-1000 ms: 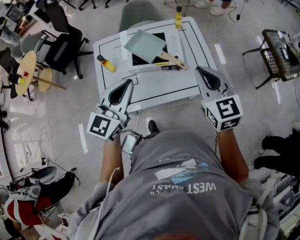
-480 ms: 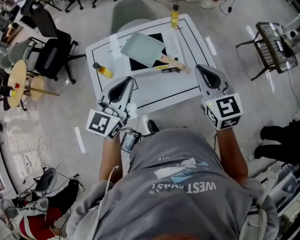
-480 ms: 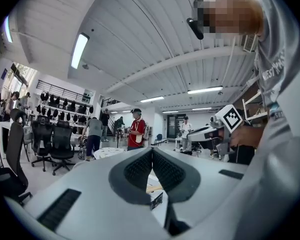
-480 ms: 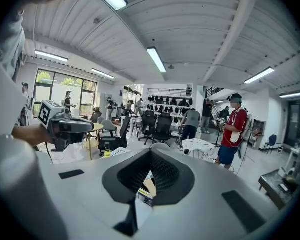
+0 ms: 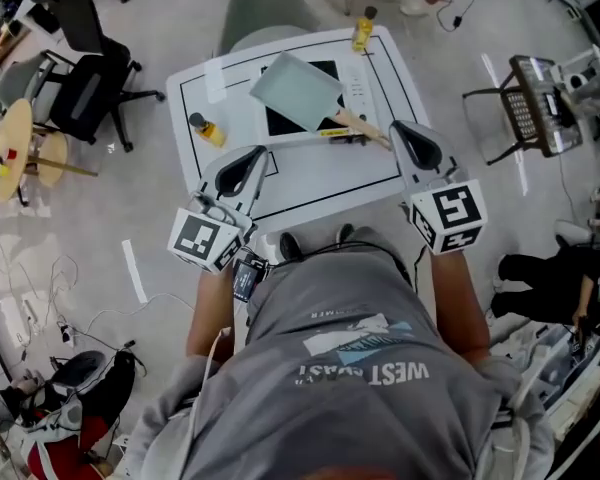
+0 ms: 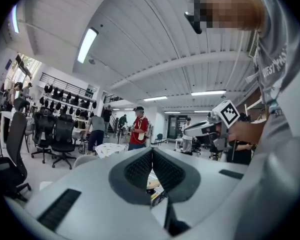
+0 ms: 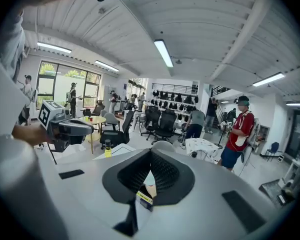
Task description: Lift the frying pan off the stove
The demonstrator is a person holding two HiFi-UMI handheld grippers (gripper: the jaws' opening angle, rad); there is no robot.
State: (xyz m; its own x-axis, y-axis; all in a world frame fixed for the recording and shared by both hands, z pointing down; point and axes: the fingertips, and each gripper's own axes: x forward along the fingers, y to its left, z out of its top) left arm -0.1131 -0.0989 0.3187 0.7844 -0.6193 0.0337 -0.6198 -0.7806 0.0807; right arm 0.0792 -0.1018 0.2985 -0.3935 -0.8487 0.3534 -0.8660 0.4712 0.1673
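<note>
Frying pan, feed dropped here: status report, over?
Both shut, empty: left tongs, right tongs. Frying pan sits on stove, handle toward right tongs, not gripped. Path looks clear.

The stove point(image 5: 280, 121) lies mid-bench point(image 5: 310, 176), toward the far edge, with the frying pan point(image 5: 295, 90) on it and the pan's handle point(image 5: 360, 128) reaching toward the right edge. The far bottle point(image 5: 362, 30) stands at the far edge near the right corner, and the left bottle point(image 5: 207, 129) by the left edge. The left gripper point(image 5: 252, 158) is over the near left corner. The right gripper point(image 5: 405, 133) is at the right edge, just beside the handle's end.
</note>
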